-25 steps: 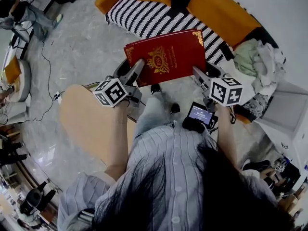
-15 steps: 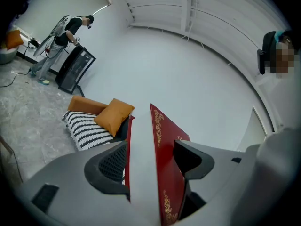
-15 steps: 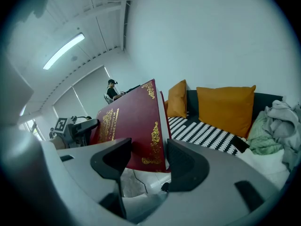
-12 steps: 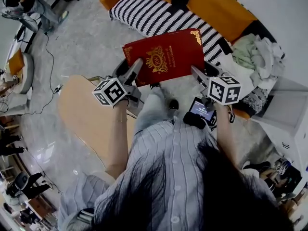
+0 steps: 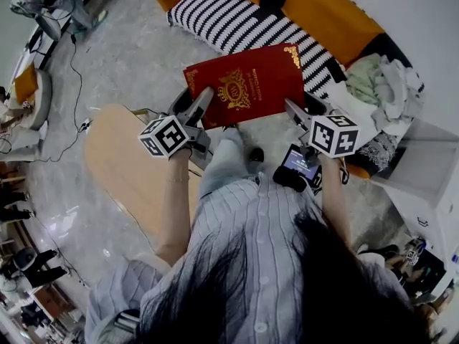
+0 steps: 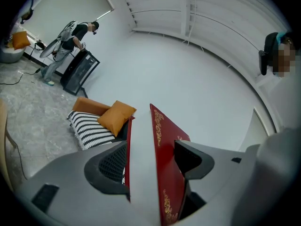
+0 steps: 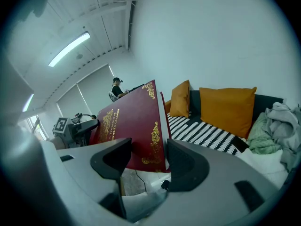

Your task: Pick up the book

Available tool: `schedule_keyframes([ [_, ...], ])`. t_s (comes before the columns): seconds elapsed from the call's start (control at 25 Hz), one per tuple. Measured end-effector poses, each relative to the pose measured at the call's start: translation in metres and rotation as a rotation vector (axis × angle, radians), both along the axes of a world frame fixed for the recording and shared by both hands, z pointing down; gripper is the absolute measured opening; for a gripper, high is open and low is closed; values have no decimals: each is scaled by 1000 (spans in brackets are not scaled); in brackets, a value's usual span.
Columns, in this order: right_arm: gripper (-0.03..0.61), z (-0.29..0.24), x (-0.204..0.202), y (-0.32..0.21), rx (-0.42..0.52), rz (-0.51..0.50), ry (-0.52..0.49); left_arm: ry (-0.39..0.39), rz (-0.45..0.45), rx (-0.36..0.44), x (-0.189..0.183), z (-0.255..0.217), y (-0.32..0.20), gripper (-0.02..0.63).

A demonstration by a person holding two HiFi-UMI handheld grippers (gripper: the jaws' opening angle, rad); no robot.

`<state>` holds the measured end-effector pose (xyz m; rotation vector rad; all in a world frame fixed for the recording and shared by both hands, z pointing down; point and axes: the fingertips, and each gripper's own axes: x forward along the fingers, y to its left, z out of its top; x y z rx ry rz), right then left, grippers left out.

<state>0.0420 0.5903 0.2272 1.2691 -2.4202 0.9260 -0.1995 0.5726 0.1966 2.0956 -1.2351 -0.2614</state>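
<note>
A thick red book (image 5: 247,84) with gold ornament hangs in the air in front of the sofa, cover up in the head view. My left gripper (image 5: 206,95) is shut on its left edge. In the left gripper view the red cover (image 6: 164,145) and white page block sit clamped between the jaws (image 6: 150,154). My right gripper (image 5: 290,106) is shut on the book's near right corner. The right gripper view shows that corner (image 7: 141,126) wedged between the two dark jaws (image 7: 149,149).
Beyond the book stands an orange sofa (image 5: 337,20) with a black-and-white striped cushion (image 5: 237,24) and a heap of clothes (image 5: 384,84). A round wooden table (image 5: 122,170) is at lower left, a white cabinet (image 5: 430,185) at right. Cables trail on the grey floor (image 5: 122,63). A person (image 6: 77,34) stands far off.
Both grippers and the book have drawn back slightly from the sofa, mostly in the earlier half second. The grip on the book is unchanged.
</note>
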Motion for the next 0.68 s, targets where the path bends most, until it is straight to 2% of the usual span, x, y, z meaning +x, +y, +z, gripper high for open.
schedule_keyframes([
  [0.68,250,-5,2,9,-12,22,-16,-2,4,-5,2,-8,3,322],
])
